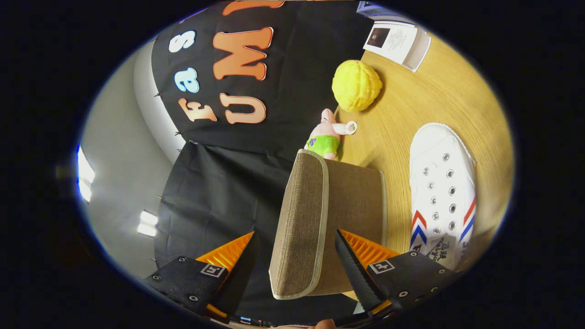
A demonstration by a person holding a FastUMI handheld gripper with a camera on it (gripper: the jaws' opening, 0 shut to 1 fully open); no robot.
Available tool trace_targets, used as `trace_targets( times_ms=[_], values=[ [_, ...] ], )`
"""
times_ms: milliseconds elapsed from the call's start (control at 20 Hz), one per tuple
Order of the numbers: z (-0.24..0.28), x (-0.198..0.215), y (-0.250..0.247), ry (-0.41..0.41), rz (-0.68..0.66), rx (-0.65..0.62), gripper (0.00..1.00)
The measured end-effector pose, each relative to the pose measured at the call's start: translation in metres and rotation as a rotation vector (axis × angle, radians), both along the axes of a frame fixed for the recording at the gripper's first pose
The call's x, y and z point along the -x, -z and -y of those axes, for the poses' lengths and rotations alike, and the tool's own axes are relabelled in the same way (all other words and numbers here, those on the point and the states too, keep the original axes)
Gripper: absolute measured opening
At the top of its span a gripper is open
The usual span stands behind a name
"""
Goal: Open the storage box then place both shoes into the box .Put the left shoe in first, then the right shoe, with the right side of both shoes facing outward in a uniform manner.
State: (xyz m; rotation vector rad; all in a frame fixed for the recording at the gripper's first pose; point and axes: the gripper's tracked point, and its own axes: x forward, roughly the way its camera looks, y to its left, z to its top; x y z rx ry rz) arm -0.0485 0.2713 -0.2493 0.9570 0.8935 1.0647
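Note:
The brown fabric storage box (352, 201) with pale trim stands on the wooden table (438, 100); the view is rolled on its side. Its lid (304, 214) is down on the box and lies between my fingers. My gripper (295, 232) is open and straddles the lid's rim. One finger (354, 265) lies against the box's side below the rim, while the other (242, 260) stands a little off the lid's top. A white canvas shoe (441, 192) with red and blue chevrons lies on the table beside the box, eyelets facing me.
Just beyond the box sits a small pink plush (325, 137) in green shorts. A yellow ridged ball (356, 86) rests farther along the table, and a white booklet (397, 41) lies past it. The black cloth wall (219, 192) rises behind the box.

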Motion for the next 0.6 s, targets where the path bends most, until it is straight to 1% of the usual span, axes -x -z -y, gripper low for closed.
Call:
trace_targets(
  times_ms=[100, 300, 450, 600],
  values=[
    [-0.008, 0.004, 0.005, -0.037, -0.020, -0.006, 0.98],
    [-0.020, 0.015, 0.004, -0.126, -0.055, -0.056, 0.98],
    [-0.020, 0.016, -0.006, -0.141, -0.073, -0.118, 0.97],
    [-0.013, 0.017, -0.010, -0.136, -0.072, -0.151, 0.95]
  ],
)
